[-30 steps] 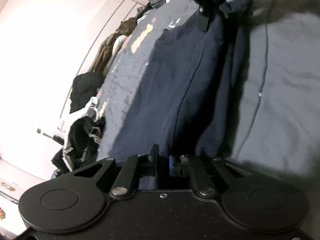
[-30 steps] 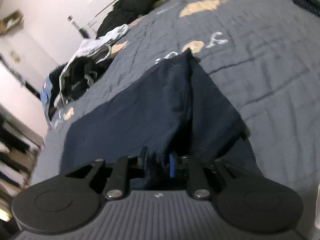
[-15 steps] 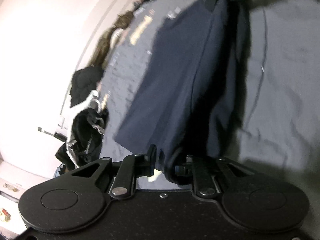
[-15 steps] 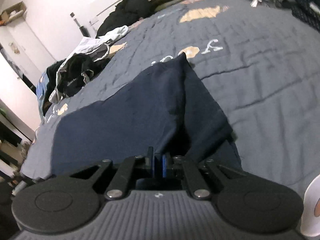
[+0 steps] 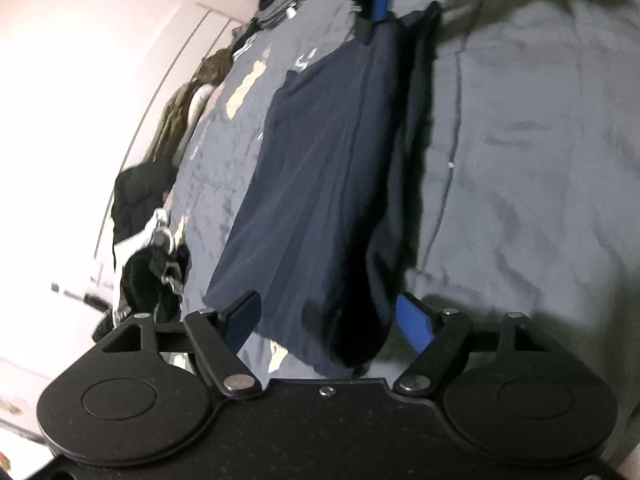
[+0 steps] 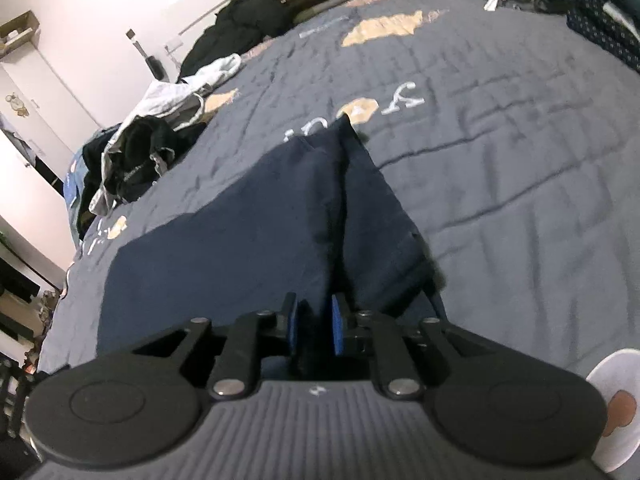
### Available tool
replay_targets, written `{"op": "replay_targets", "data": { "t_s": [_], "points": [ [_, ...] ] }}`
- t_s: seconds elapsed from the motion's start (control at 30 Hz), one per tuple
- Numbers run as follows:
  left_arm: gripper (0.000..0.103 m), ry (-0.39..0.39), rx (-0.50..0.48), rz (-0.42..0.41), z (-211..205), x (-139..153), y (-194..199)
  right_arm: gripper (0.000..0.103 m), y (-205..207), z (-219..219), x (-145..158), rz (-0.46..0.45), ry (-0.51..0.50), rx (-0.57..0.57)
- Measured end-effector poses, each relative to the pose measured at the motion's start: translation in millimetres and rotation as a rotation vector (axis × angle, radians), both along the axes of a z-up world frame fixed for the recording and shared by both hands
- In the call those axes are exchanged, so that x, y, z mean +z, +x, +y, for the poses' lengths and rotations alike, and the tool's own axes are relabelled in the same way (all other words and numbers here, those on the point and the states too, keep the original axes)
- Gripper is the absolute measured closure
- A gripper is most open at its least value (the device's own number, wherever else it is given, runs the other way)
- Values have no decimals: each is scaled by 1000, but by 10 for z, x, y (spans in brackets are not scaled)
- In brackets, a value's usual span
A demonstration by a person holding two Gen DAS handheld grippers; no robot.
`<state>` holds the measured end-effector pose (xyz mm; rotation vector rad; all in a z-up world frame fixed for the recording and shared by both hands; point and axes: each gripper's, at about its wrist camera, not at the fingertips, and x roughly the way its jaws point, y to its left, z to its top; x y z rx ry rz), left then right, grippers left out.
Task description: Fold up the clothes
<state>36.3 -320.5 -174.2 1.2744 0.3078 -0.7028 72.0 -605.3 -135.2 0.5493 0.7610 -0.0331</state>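
A navy garment [image 5: 320,184] lies lengthwise on the grey-blue bedspread [image 5: 520,160], folded into a long strip. My left gripper [image 5: 326,316] stands wide open at its near end, with the cloth lying loose between the fingers. At the far end my right gripper [image 5: 374,8] shows at the top, blurred. In the right wrist view the navy garment [image 6: 248,248] spreads out ahead of my right gripper [image 6: 315,326]. Its jaws stand a little apart, with a raised fold of the cloth still between the blue pads [image 6: 338,330].
A pile of black and white clothes [image 6: 148,148] sits along the bed's wall side, with more dark clothes [image 6: 248,20] beyond. Patterned garments [image 6: 600,28] lie at the far right corner. A white round object [image 6: 616,404] pokes in at the lower right.
My left gripper has gone from shut on the garment's end to wide open, and the cloth has dropped onto the bed. The right gripper's jaws have parted slightly. The garment now lies flatter.
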Motion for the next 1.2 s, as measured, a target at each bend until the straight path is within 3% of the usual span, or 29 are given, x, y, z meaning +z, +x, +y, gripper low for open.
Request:
{"op": "replay_targets", "data": {
  "t_s": [0.07, 0.17, 0.23, 0.53, 0.6, 0.67, 0.77, 0.83, 0.9, 0.93, 0.97, 1.1, 1.2],
  "points": [
    [31, 15, -27, -19, -35, -44, -48, 86, -32, -6, 39, -15, -17, -3],
    [49, 42, -21, -28, -74, -165, -21, 86, -23, -34, 10, -9, -17, -7],
    [56, 19, -3, -10, -69, -134, 15, 86, -11, -53, -37, 4, -8, -14],
    [50, -85, 78, 69, -42, 9, 173, 85, 85, 123, -143, 24, 15, 25],
    [50, -150, 89, 104, -22, 119, 194, 85, 91, 157, -140, 13, 11, 25],
    [50, -235, 107, 154, -3, 242, 232, 92, 83, 140, -115, -3, 47, 18],
    [50, -320, 126, 197, -2, 330, 272, 95, 51, 91, -50, -46, 109, 6],
    [50, -251, 120, 140, -69, 214, 271, 95, 38, 84, -5, -73, 145, 2],
    [67, -160, 123, 84, -114, 46, 284, 96, 28, 79, 39, -99, 179, -2],
    [86, -138, 125, 80, -110, 7, 291, 96, 21, 79, 59, -110, 193, -7],
    [89, -122, 124, 73, -103, -18, 292, 96, 10, 78, 80, -121, 206, -16],
    [91, -140, 116, 0, -25, 148, 276, 97, -15, 28, 152, -163, 251, -49],
    [91, -78, 127, -66, -2, 126, 310, 97, -23, 11, 185, -182, 259, -50]
  ]
}}
